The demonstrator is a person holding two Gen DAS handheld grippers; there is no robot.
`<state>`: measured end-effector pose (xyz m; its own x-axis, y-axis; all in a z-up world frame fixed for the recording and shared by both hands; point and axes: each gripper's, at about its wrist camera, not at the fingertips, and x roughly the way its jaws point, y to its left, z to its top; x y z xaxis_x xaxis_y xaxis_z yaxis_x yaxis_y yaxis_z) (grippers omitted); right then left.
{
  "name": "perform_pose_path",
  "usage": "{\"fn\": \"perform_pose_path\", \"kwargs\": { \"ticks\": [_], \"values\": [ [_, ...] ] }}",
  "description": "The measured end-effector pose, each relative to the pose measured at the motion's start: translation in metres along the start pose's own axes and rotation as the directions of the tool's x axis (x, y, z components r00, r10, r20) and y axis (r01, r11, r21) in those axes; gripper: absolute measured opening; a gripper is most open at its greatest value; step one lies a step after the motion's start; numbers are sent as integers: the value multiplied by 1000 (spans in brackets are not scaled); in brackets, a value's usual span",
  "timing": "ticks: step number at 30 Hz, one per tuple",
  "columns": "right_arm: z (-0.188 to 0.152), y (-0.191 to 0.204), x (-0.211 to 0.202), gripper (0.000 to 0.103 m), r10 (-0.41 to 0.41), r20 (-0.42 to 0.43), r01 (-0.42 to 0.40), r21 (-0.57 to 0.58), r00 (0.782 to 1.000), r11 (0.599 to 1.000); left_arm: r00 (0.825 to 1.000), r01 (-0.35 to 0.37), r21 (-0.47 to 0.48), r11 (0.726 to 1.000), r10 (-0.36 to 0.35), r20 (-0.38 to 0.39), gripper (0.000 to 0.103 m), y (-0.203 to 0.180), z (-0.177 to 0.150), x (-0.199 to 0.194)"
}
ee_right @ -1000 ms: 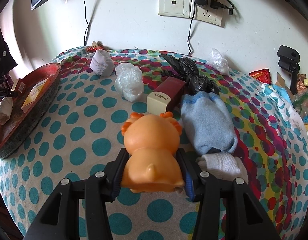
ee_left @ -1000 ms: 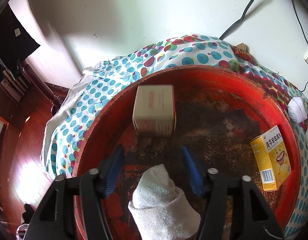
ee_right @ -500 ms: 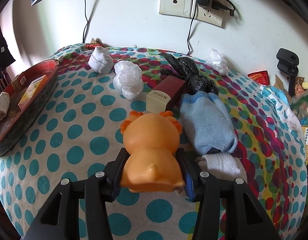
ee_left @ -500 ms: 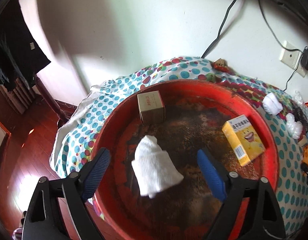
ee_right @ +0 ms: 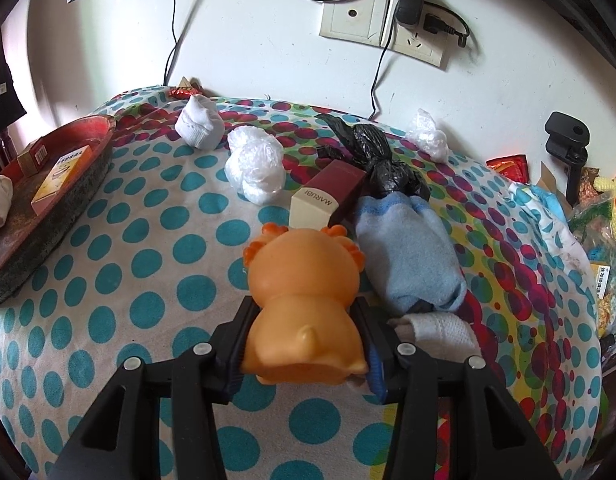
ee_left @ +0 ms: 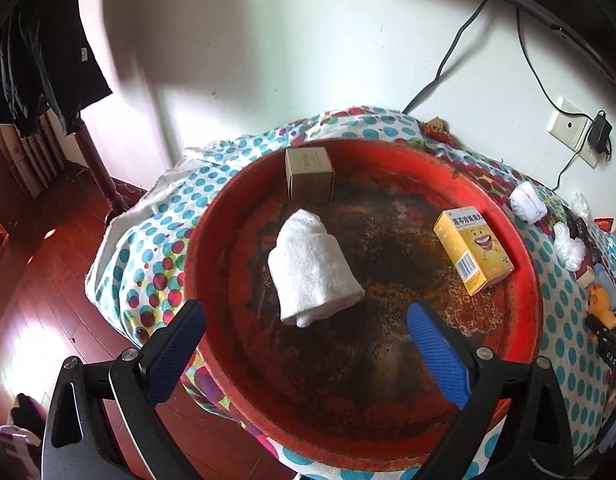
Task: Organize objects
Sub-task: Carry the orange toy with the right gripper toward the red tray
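Red tray, frame centre: one rolled white sock, one yellow box, one brown box | left gripper jaws just spread wide, empty | right gripper clamps one orange toy, lower centre.

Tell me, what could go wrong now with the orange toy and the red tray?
1. The right gripper squeezes only the rounded bottom of the orange toy animal, so it might slip out when lifted.
2. The blue sock and maroon box sit very close to the toy, so lifting could drag or bump them.
3. The red tray seems to overhang the bed edge; dropping the toy in hard might tip it.
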<state>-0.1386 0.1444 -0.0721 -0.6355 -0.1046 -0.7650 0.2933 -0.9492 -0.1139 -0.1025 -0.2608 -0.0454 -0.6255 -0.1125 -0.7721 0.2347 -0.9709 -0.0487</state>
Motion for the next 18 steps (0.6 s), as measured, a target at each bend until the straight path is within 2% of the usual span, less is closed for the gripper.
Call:
{"fn": "perform_pose_path", "kwargs": {
  "ticks": [5,9,18],
  "values": [
    [0,5,-4,48,-36,16,36,-21,999,999,1000,6,-7,1000,-6,4,103,7,-1,2],
    [0,10,-9,48,-7,8,6,24,1000,1000,1000,5,-12,1000,-6,-16,103,15,-2,10],
    [20,57,-43,48,75,57,-74,-14,996,997,1000,-4,-19,1000,4,-25,103,21,-5,14]
  ]
}}
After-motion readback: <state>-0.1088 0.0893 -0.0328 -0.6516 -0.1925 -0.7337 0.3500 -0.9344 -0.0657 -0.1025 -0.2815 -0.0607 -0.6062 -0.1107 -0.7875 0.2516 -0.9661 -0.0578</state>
